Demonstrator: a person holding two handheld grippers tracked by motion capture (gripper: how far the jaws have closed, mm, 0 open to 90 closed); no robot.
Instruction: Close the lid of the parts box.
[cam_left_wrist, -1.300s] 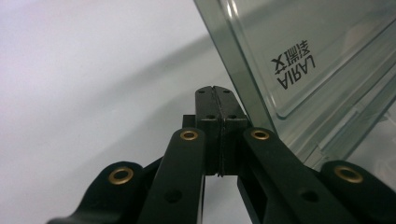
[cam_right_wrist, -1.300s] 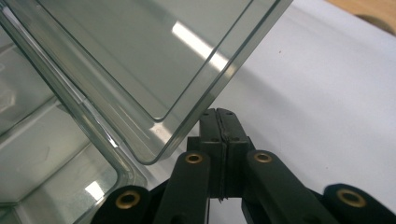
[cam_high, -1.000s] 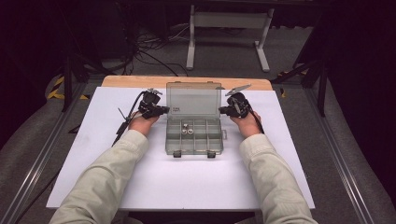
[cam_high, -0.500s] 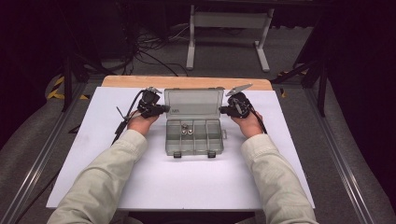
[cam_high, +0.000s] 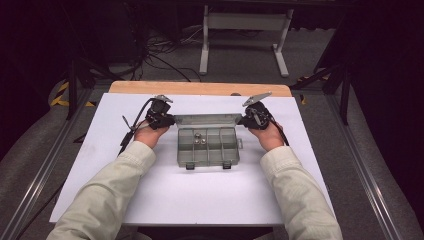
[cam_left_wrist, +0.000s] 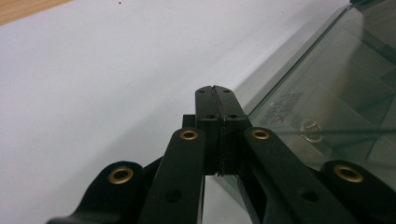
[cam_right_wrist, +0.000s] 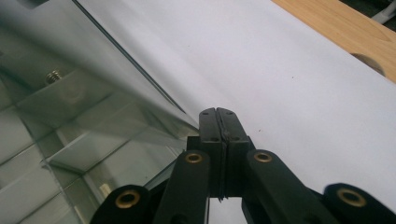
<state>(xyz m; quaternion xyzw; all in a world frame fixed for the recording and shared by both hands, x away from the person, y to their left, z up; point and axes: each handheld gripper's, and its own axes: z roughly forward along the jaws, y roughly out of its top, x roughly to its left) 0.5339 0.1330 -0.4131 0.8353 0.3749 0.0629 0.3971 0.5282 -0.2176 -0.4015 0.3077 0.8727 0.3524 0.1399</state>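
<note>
A clear plastic compartment box (cam_high: 207, 152) sits mid-table on the white sheet. Its hinged lid (cam_high: 207, 120) stands nearly upright at the far side. Small metal screws (cam_high: 200, 140) lie in a far compartment; one screw (cam_left_wrist: 310, 127) shows through the lid, and another screw (cam_right_wrist: 53, 75) in the right gripper view. My left gripper (cam_high: 171, 120) is at the lid's left end and my right gripper (cam_high: 243, 120) at its right end. The left gripper's (cam_left_wrist: 216, 88) jaws are pressed together, with the lid (cam_left_wrist: 327, 93) leaning beside them. The right gripper's (cam_right_wrist: 217, 111) jaws are likewise together, next to the lid (cam_right_wrist: 93, 70).
The white sheet (cam_high: 150, 195) covers a wooden table whose far edge (cam_high: 200, 88) shows. Two latches (cam_high: 190, 165) hang at the box's front. Behind the table are floor cables (cam_high: 160, 55) and a metal stand (cam_high: 240, 30). A cable (cam_high: 131, 127) trails from the left gripper.
The lid has swung up from lying back flat to almost upright, with both grippers still at its ends. The hands shifted only slightly.
</note>
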